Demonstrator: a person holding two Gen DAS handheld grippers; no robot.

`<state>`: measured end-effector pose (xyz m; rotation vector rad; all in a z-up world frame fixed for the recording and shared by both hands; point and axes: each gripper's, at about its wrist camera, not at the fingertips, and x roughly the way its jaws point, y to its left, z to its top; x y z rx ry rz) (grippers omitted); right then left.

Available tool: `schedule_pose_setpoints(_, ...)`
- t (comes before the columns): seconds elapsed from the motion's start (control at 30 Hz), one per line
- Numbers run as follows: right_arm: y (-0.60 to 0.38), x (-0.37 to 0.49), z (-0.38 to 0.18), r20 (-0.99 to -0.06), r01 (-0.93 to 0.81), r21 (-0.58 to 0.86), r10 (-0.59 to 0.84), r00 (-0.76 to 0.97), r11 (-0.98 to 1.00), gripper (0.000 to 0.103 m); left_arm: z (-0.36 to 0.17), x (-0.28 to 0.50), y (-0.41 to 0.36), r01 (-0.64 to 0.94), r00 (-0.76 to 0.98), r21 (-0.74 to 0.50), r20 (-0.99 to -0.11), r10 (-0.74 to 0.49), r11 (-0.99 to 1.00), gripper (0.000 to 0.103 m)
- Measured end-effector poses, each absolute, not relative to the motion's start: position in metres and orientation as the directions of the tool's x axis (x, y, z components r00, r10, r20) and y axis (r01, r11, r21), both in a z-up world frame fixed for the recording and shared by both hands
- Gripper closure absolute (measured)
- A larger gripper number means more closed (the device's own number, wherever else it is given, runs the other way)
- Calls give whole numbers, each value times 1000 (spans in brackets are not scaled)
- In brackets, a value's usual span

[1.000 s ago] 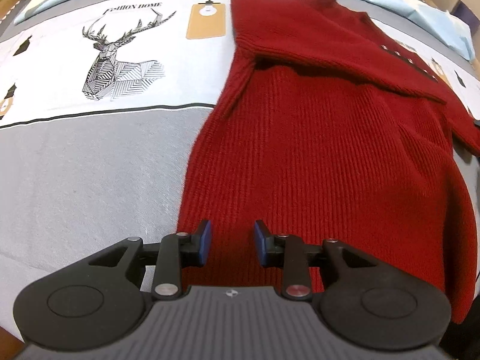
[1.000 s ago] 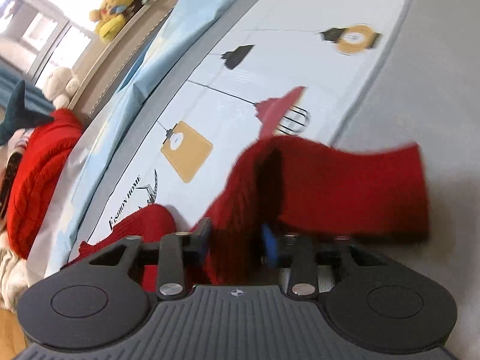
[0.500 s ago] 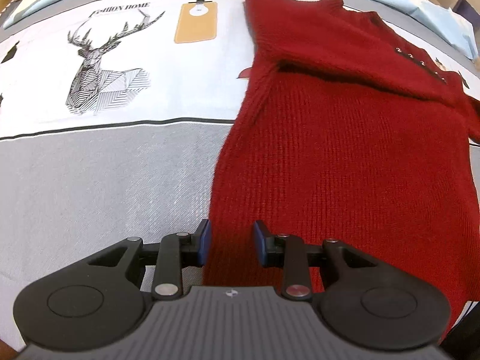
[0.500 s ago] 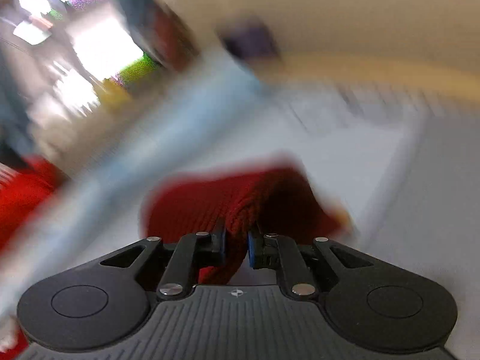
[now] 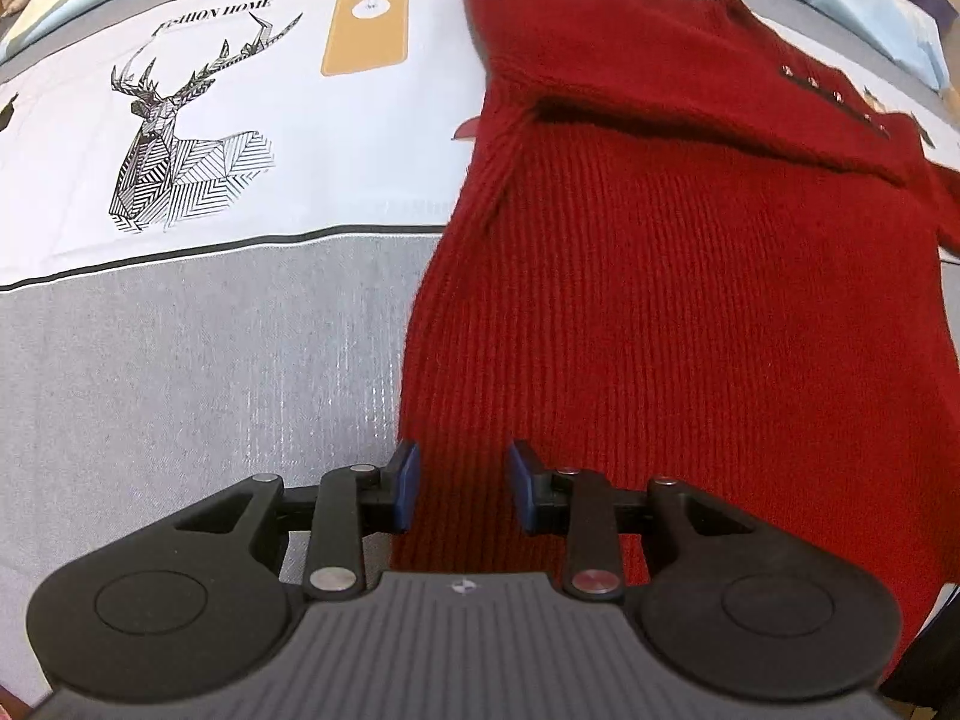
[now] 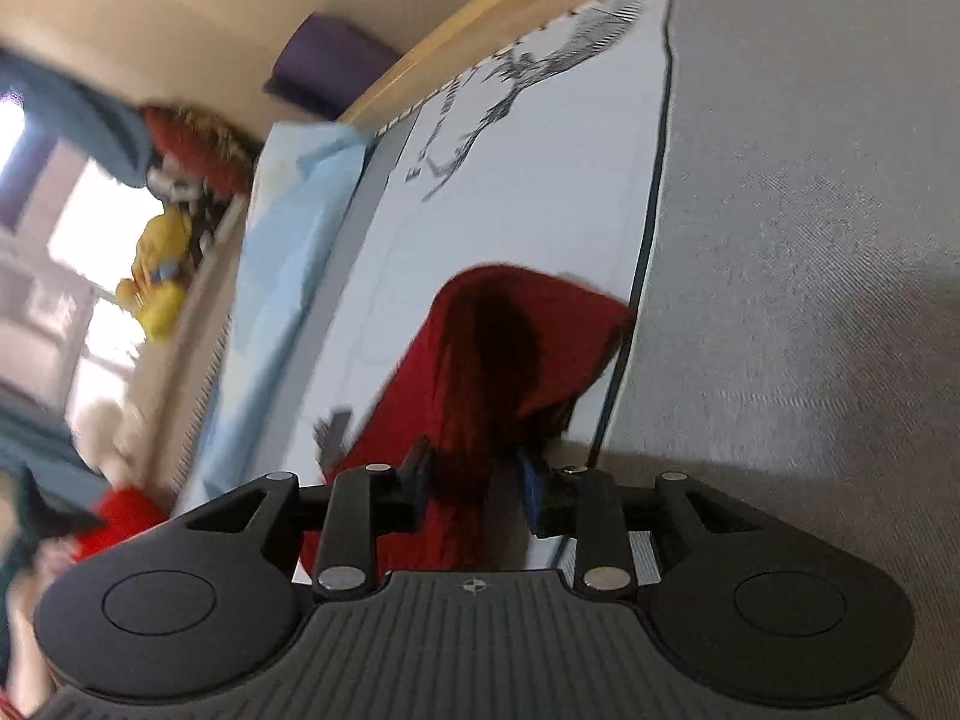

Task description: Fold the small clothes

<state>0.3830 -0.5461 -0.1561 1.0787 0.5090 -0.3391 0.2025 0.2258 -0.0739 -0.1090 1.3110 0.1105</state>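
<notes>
A grey-and-white bedsheet (image 5: 180,360) with a deer print (image 5: 180,138) carries the red sweater (image 5: 690,300), whose left edge runs up between the left gripper (image 5: 462,486)'s parted, unpressing jaws. In the right view the right gripper (image 6: 474,492) has just been spreading its jaws — the sleeve (image 6: 510,348) it pinched a second ago now hangs loosely between them, probably released after folding.

left claw (image 5: 461,483) parted | over red sweater (image 5: 690,276) hem | deer-print sheet (image 5: 180,312)

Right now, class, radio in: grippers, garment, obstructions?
Left gripper open over red ribbed knit sweater hem. Right gripper jaws just opening, sleeve between them. Nothing blocking.
</notes>
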Motion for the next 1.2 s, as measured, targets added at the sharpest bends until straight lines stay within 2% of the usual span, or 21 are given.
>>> schedule_pose_setpoints(0.07,-549,383,-154,-530,488,767,-19,848,416,73,-74,202,227,-141,253,-14,-967,23,990,67)
schedule_pose_setpoints(0.1,-549,386,-153,-515,472,775,-12,857,422,91,-74,202,227,-143,255,-13,-967,24,990,67)
schedule_pose_setpoints(0.17,-543,386,-142,-460,418,774,-31,887,476,91,-73,203,230,-154,258,-13,-966,27,988,67)
schedule_pose_setpoints(0.23,-530,380,-122,-357,343,741,-93,929,578,92,-72,204,231,-163,262,-12,-965,31,987,67)
schedule_pose_setpoints(0.3,-510,374,-103,-251,275,633,-144,957,724,92,-72,206,231,-170,265,-15,-964,31,985,67)
schedule_pose_setpoints(0.33,-504,375,-101,-253,278,588,-154,955,760,91,-71,207,230,-170,267,-17,-963,30,985,67)
schedule_pose_setpoints(0.37,-502,378,-108,-313,336,567,-181,932,752,91,-71,207,229,-167,270,-19,-962,27,986,67)
schedule_pose_setpoints(0.43,-509,385,-130,-499,522,519,-256,828,676,89,-70,209,225,-156,273,-19,-962,24,988,67)
schedule_pose_setpoints(0.47,-516,383,-146,-574,589,531,-254,779,609,89,-70,209,222,-151,276,-20,-961,22,988,67)
schedule_pose_setpoints(0.5,-523,379,-157,-615,629,545,-246,749,554,92,-69,210,221,-148,282,-24,-959,19,989,67)
schedule_pose_setpoints(0.57,-528,375,-158,-609,632,559,-252,752,537,90,-65,211,218,-150,307,-32,-952,15,988,67)
schedule_pose_setpoints(0.73,-525,373,-143,-658,727,408,-374,654,553,88,-46,219,209,-153,446,-60,-895,14,986,67)
schedule_pose_setpoints(0.8,-519,371,-135,-660,769,301,-458,595,564,83,-44,230,197,-112,490,-71,-872,-7,991,67)
schedule_pose_setpoints(0.87,-501,368,-118,-609,829,125,-617,498,546,79,-45,246,181,-58,534,-48,-846,-10,997,67)
schedule_pose_setpoints(0.93,-480,363,-101,-532,805,119,-647,546,581,79,-48,262,165,-11,573,-30,-819,-19,999,67)
schedule_pose_setpoints(0.97,-468,362,-94,-507,765,122,-623,596,632,79,-51,271,157,11,593,-24,-804,-26,1000,67)
schedule_pose_setpoints(1.03,-440,367,-85,-480,615,146,-488,729,775,79,-57,287,142,40,625,-12,-780,-35,999,66)
schedule_pose_setpoints(1.13,-392,382,-85,-546,283,279,-91,833,918,70,-71,310,123,70,666,35,-746,-21,997,44)
schedule_pose_setpoints(1.2,-362,394,-102,-639,116,425,206,741,898,66,-81,320,112,97,675,75,-738,-11,992,31)
